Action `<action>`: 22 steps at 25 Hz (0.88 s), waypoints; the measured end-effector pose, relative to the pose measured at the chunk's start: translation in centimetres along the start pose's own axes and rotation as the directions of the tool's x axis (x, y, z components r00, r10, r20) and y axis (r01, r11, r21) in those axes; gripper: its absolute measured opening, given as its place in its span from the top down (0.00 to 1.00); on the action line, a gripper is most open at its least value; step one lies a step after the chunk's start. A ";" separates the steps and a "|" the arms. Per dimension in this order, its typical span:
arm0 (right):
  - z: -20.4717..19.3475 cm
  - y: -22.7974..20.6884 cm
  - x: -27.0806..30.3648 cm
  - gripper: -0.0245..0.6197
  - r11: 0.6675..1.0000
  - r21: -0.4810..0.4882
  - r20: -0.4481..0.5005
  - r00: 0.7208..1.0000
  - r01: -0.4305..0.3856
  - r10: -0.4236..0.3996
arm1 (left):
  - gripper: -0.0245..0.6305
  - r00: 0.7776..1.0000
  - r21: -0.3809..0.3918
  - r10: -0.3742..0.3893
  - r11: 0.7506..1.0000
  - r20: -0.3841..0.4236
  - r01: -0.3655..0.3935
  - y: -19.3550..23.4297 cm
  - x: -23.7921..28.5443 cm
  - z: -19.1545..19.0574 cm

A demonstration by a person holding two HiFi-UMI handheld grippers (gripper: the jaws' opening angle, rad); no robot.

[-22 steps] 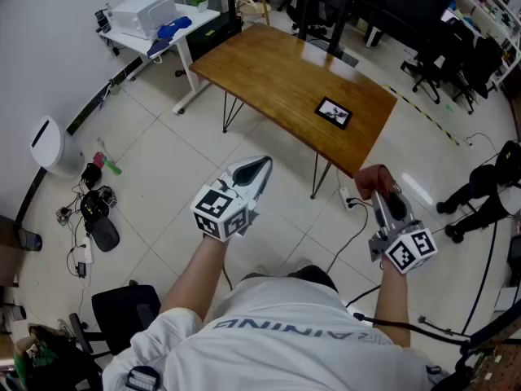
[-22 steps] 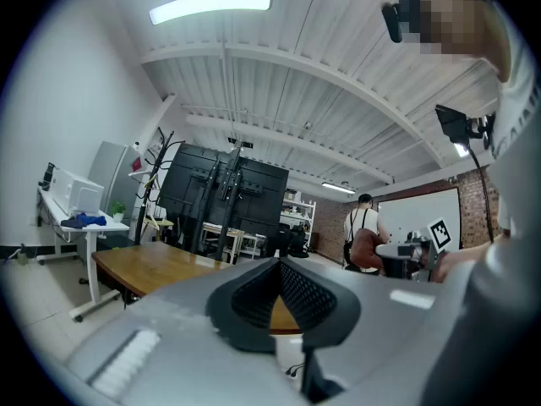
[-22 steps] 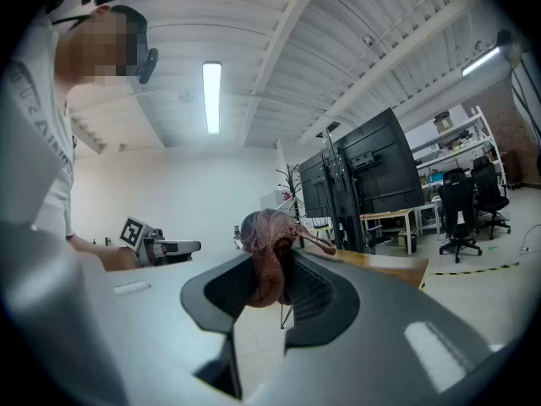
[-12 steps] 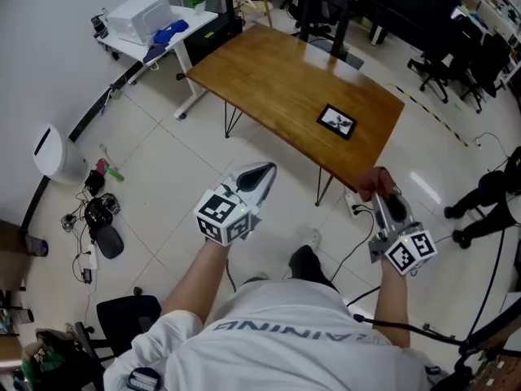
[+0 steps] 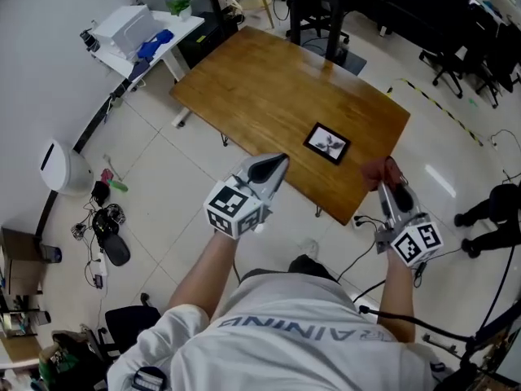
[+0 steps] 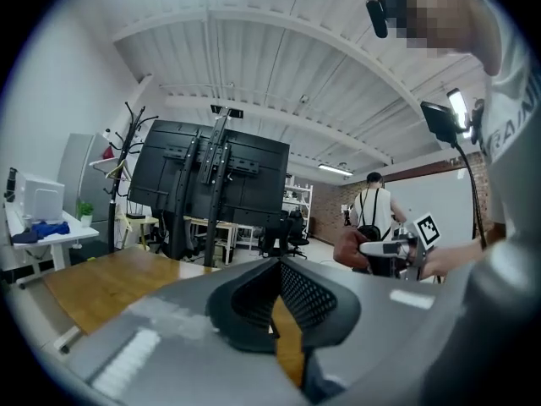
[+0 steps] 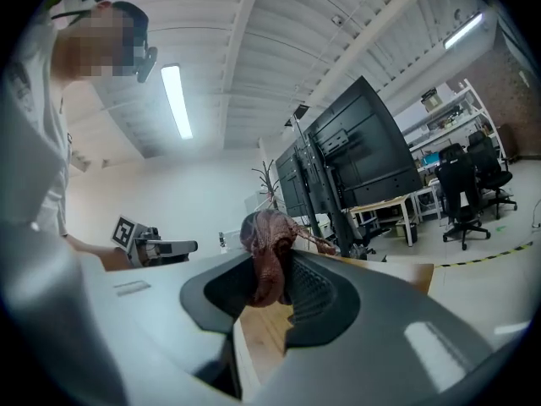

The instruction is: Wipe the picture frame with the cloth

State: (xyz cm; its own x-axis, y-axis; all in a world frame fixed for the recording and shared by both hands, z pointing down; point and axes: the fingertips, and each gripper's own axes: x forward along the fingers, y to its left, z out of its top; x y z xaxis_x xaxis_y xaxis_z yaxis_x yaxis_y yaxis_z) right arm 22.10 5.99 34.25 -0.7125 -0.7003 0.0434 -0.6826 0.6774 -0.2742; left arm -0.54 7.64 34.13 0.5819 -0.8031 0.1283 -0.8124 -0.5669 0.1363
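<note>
Picture frame (image 5: 326,143) flat at centre, near the wooden tabletop (image 5: 260,88) edge, left gripper (image 5: 273,166) lower centre, jaws together, empty, right gripper (image 5: 390,179) at right, jaws clamped on reddish cloth (image 5: 374,173)

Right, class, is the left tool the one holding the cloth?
No, the reddish cloth is pinched in the right tool, while the left tool has nothing between its jaws.

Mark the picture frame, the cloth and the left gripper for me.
picture frame (image 5: 326,143), head view, middle of its face.
cloth (image 7: 266,256), right gripper view, bunched part between the jaws.
left gripper (image 5: 278,162), head view, at the jaw tips.
</note>
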 end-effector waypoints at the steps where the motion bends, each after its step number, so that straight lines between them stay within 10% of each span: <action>1: 0.3 -1.5 0.5 0.80 1.000 0.010 0.001 1.000 0.002 -0.002 | 0.95 1.000 -0.002 0.008 1.000 -0.007 -0.008 0.3 1.4 0.1; 11: 0.6 -8.1 5.4 0.80 0.997 0.061 -0.005 0.999 0.037 -0.037 | 0.95 0.998 -0.024 -0.011 1.000 -0.068 0.010 5.1 9.6 0.3; 22: -1.1 -8.8 11.5 0.80 0.978 0.082 -0.053 0.981 0.190 -0.186 | 0.95 0.962 -0.007 -0.222 0.975 -0.159 0.223 11.3 17.1 -1.6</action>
State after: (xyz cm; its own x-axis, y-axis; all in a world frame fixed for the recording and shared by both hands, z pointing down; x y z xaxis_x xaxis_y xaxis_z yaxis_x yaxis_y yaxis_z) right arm 19.73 -7.76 38.26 -0.5807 -0.8012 0.1442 -0.7897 0.5113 -0.3391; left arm 0.30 -12.20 39.41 0.7456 -0.6178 0.2496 -0.6617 -0.7305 0.1687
